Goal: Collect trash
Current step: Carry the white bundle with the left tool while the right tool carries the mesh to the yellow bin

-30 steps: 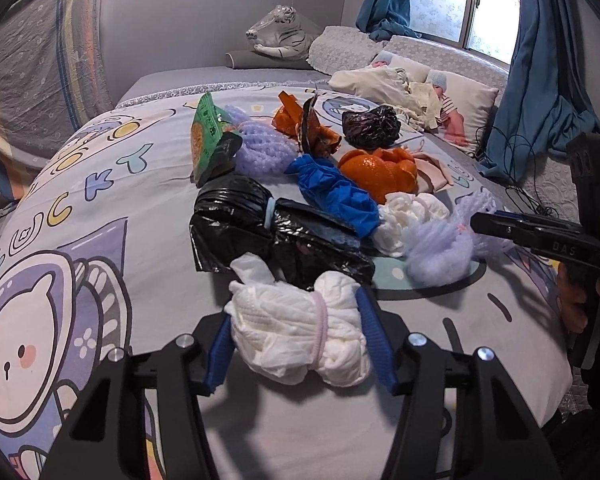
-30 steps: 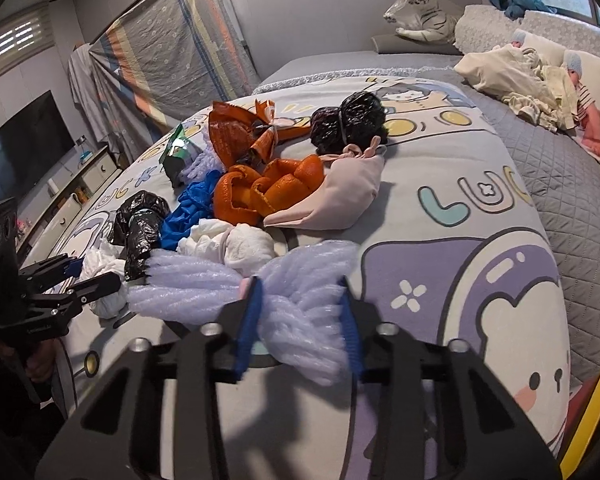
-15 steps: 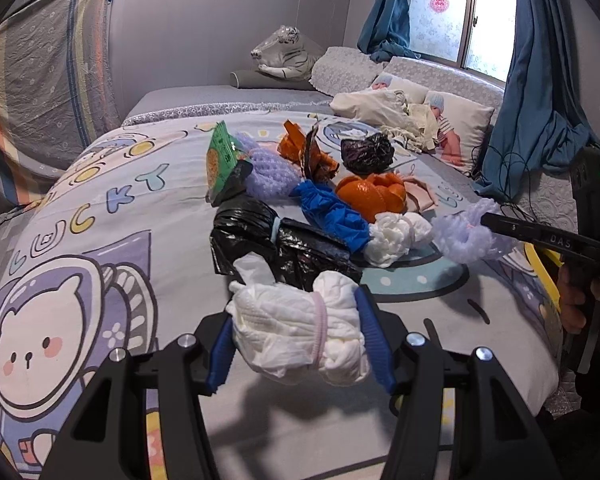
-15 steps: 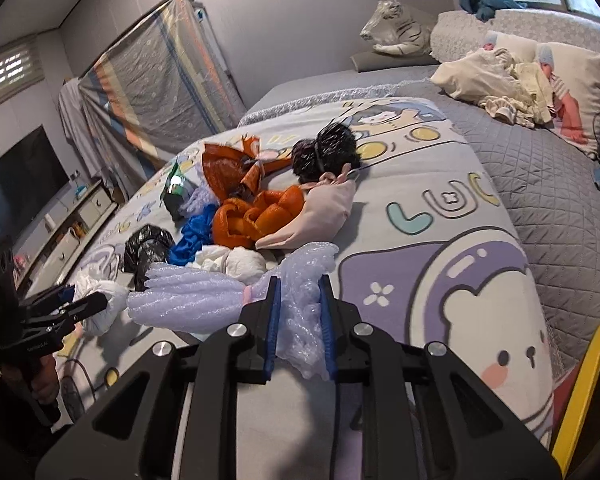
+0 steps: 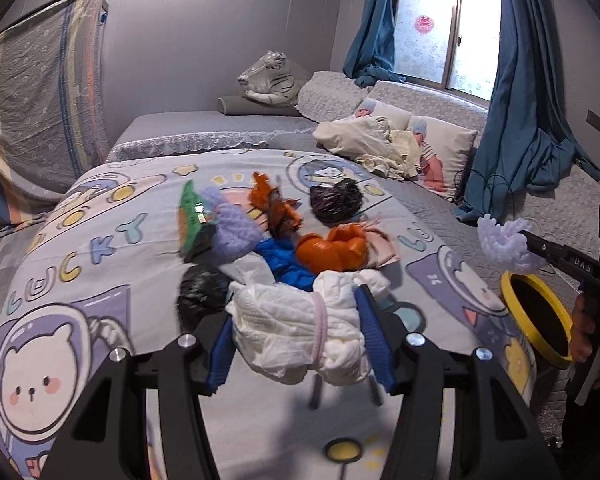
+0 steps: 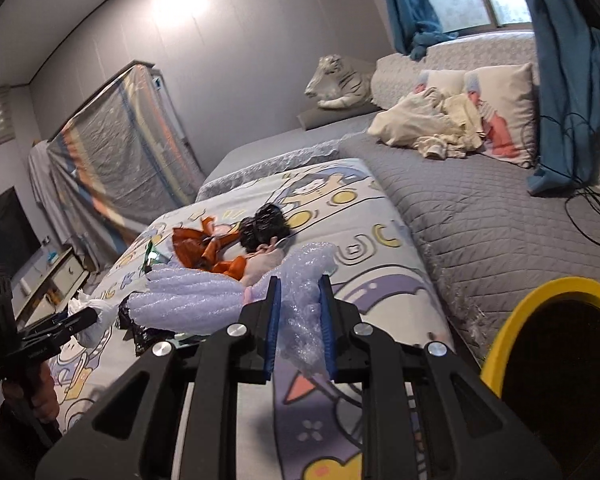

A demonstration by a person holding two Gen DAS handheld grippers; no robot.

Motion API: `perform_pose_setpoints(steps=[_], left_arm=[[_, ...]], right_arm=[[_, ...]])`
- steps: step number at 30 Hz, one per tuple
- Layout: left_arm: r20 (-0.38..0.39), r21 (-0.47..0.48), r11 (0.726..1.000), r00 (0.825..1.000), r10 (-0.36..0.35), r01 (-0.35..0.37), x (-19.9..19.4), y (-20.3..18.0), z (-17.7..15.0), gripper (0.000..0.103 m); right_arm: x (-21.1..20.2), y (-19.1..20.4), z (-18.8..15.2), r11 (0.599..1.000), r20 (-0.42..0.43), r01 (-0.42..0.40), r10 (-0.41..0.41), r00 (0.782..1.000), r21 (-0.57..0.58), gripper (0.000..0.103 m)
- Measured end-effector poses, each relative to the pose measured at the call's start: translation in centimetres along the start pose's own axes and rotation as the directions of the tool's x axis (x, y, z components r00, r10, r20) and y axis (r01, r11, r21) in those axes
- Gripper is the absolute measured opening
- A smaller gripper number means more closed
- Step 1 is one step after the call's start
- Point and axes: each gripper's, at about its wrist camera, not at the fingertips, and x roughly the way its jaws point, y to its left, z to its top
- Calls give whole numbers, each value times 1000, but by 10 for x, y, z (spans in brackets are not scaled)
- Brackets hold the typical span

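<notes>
Clamping both jaws: left gripper [image 5: 298,338] on white bundle [image 5: 300,332], right gripper [image 6: 299,322] on lilac foam [image 6: 228,296].

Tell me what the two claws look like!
Both are black, angular plastic. The left claw and the right claw each have two ribbed blue pads and round silver screws on top. Small white letters mark one finger's side. Each sits on a black handle.

White wad [image 5: 300,332] and lilac foam wrap [image 6: 300,300] held above bed; yellow-rimmed bin [image 6: 516,320] alongside.
</notes>
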Motion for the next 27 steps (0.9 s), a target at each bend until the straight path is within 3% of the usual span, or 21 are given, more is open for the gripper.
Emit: perform_pose_setpoints(steps=[7, 11, 13, 16, 19, 21, 24, 27], left_arm=[[6, 85, 993, 996, -88, 88, 26, -56, 22, 53], [2, 150, 975, 986, -166, 164, 42, -97, 38, 53], [7, 183, 962, 978, -209, 204, 49, -119, 46, 53], [-3, 223, 934, 959, -284, 277, 64, -158, 56, 53], [-27, 258, 902, 935, -353, 348, 78, -197, 62, 53], [-55, 259, 882, 917, -394, 395, 87, -220, 64, 53], [-98, 264, 852, 891, -443, 453, 97, -251, 65, 53], [-119, 289, 839, 887, -447, 462, 103, -276, 65, 53]], right_arm=[[-40, -37, 2, 987, 91, 150, -155, 984, 59, 18], [-77, -55, 3, 953, 183, 294, -302, 936, 70, 18], [-95, -63, 2, 922, 224, 380, -388, 894, 78, 18], [-114, -76, 1, 884, 245, 457, -468, 849, 104, 18], [-132, -87, 0, 807, 256, 577, -588, 767, 125, 18], [-141, -93, -3, 766, 260, 627, -640, 723, 141, 18], [-158, -103, -12, 683, 253, 709, -727, 638, 175, 18], [-165, -116, -17, 639, 231, 745, -767, 599, 189, 18]])
